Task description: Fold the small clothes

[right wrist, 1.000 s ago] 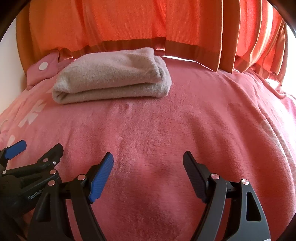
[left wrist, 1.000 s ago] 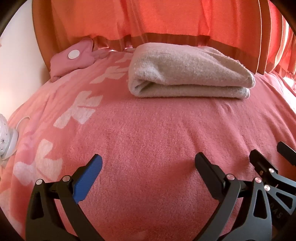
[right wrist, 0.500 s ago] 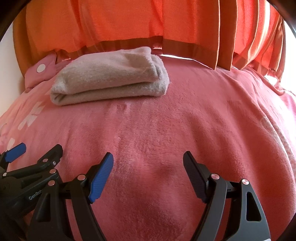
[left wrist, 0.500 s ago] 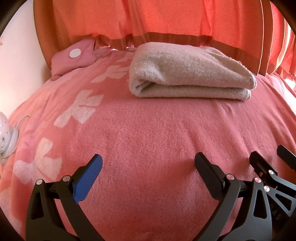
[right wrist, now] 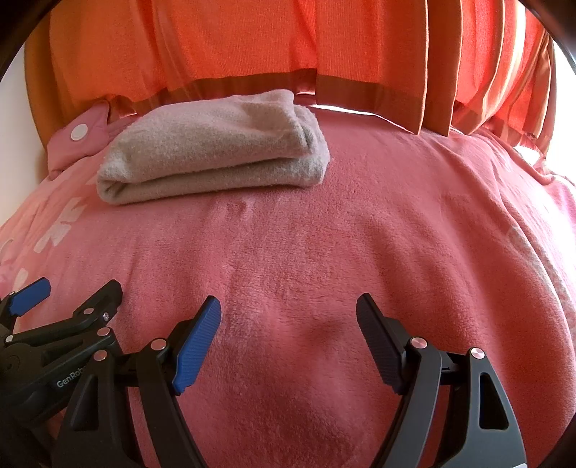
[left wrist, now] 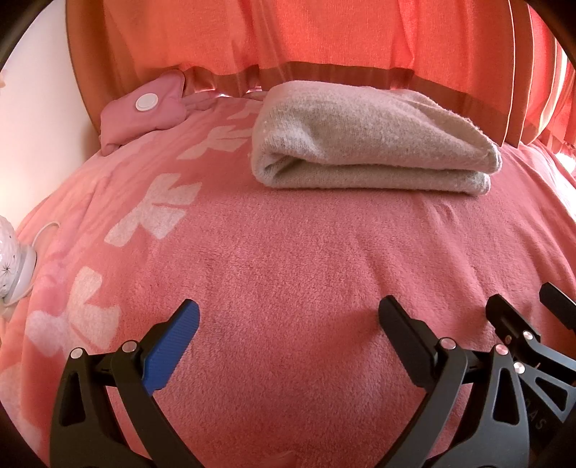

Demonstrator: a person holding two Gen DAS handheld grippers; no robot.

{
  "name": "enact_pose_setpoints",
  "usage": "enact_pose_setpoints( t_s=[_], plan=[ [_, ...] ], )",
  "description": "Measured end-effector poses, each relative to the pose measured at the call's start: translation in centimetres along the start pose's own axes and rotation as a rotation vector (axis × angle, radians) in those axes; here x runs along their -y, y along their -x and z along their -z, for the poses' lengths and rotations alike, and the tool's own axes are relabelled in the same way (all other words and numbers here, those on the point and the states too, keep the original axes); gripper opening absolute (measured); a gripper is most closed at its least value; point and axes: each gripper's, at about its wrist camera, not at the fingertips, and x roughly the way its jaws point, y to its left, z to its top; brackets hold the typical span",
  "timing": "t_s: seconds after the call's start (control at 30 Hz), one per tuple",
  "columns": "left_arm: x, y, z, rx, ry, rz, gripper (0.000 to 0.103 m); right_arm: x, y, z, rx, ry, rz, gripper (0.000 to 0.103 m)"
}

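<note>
Nearest the cameras, the left gripper (left wrist: 288,320) was held low over the pink blanket (left wrist: 295,259) with its fingers spread wide and nothing gripped between them; the blue pad of one finger (left wrist: 172,345) was turned inward, and the black finger opposite was kept well apart from it. Just beside it, at the right edge of the left wrist view, the right gripper (right wrist: 288,316) was seen side on; in its own view its fingers were likewise spread wide with nothing between them, and the left gripper was caught at the lower left. Both grippers were pointed toward the far side of the bed, with bare blanket between them and the cloth. White flower shapes (left wrist: 154,212) were printed down the left part of the blanket, and a white patterned object (left wrist: 10,259) was glimpsed at the far left edge; what it was could not be told. Farther on, the folded beige cloth (left wrist: 367,144) was laid flat on the blanket, well apart from both grippers. Its long axis ran left to right across the views, its open layered edges faced the cameras, and its rounded fold was turned to the left. Behind and to its left, a small pink cushion (left wrist: 140,111) with a white button was set against the orange curtain (left wrist: 324,32), which hung across the back.
</note>
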Motion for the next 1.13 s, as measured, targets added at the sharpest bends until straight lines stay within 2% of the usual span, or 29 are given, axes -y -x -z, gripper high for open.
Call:
enact_pose_setpoints(
  t_s=[0.83,1.13],
  plan=[
    [0.04,0.22,0.11,0.022,-0.01,-0.013,0.096,0.19,-0.15,0.2,-0.002,-0.005,0.0,0.075],
    [0.1,0.16,0.09,0.014,-0.008,-0.004,0.091,0.27,-0.18,0.19,-0.003,-0.001,0.0,0.075]
  ],
)
